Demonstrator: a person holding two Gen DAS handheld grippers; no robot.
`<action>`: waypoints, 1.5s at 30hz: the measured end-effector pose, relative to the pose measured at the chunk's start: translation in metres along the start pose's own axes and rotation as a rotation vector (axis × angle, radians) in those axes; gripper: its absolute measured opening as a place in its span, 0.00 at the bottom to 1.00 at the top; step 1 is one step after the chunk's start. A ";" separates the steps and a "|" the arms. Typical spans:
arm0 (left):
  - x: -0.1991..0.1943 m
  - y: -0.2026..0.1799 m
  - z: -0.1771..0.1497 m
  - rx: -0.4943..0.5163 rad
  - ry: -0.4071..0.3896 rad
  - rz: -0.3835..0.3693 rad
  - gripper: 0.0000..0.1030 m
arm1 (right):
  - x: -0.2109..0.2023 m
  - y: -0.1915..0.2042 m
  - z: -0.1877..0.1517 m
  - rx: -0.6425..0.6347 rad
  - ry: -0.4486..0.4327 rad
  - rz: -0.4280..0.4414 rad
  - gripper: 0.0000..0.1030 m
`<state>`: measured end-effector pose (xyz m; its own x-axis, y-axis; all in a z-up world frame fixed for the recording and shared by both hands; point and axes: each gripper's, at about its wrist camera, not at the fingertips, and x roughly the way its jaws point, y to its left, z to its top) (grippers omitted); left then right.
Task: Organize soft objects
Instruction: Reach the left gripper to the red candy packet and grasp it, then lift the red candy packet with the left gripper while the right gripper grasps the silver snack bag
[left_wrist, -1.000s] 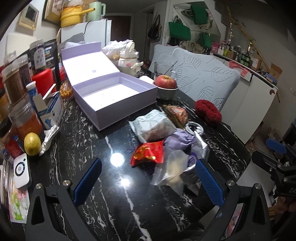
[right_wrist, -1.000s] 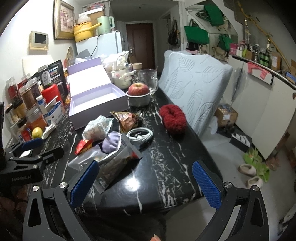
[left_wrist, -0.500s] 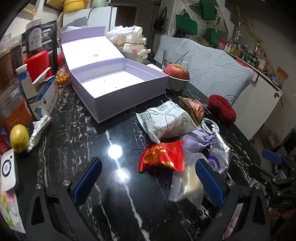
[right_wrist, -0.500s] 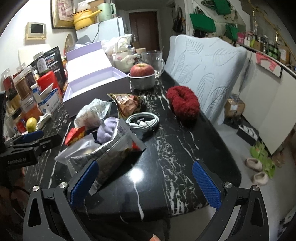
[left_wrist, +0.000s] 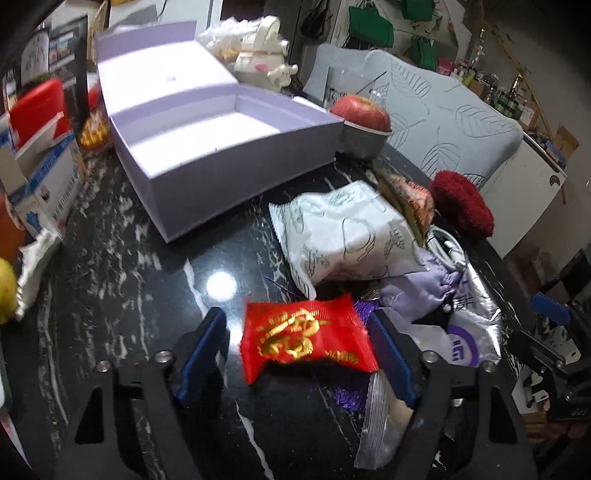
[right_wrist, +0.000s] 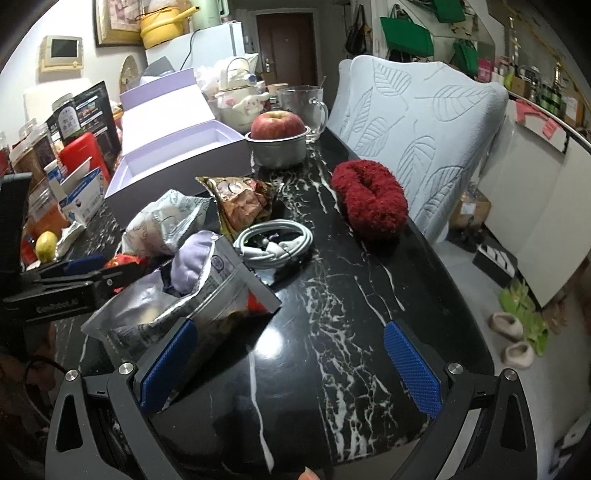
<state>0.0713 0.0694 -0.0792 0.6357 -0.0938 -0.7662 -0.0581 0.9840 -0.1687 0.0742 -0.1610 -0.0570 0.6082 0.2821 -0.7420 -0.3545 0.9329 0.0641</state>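
A red snack packet (left_wrist: 306, 338) with gold print lies on the black marble table (left_wrist: 129, 295). My left gripper (left_wrist: 295, 332) straddles it and its jaws are closing. The right pad is at the packet's edge and a gap remains at the left pad. Behind the packet are a white printed bag (left_wrist: 347, 236), a lilac pouch (left_wrist: 417, 288) and a silver foil bag (left_wrist: 465, 332). An open lilac box (left_wrist: 221, 147) stands empty further back. My right gripper (right_wrist: 290, 332) hangs open over bare table, with its left pad next to the foil bag (right_wrist: 192, 306).
A red fluffy scrunchie (right_wrist: 369, 199), a coiled white cable (right_wrist: 277, 243) and a brown snack packet (right_wrist: 240, 199) lie mid-table. An apple in a metal bowl (right_wrist: 277, 147) and a glass mug (right_wrist: 306, 107) stand behind. Jars and cartons (right_wrist: 74, 177) crowd the left edge. A chair (right_wrist: 424, 129) is on the right.
My left gripper has dropped forward onto the red packet and its jaws have narrowed around it. My right gripper has sunk a little toward the table and stays wide.
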 end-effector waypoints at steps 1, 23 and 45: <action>0.003 0.001 0.000 -0.005 0.010 -0.005 0.68 | 0.001 0.000 0.000 0.000 0.001 0.000 1.00; -0.020 0.013 -0.019 0.006 -0.056 0.069 0.54 | 0.007 0.024 0.013 0.006 0.003 0.112 1.00; -0.037 0.011 -0.034 -0.001 -0.057 0.059 0.54 | 0.027 0.024 -0.010 0.014 0.122 0.079 0.71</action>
<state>0.0212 0.0782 -0.0736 0.6743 -0.0270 -0.7379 -0.0970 0.9874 -0.1249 0.0748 -0.1330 -0.0820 0.4878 0.3262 -0.8097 -0.3877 0.9120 0.1339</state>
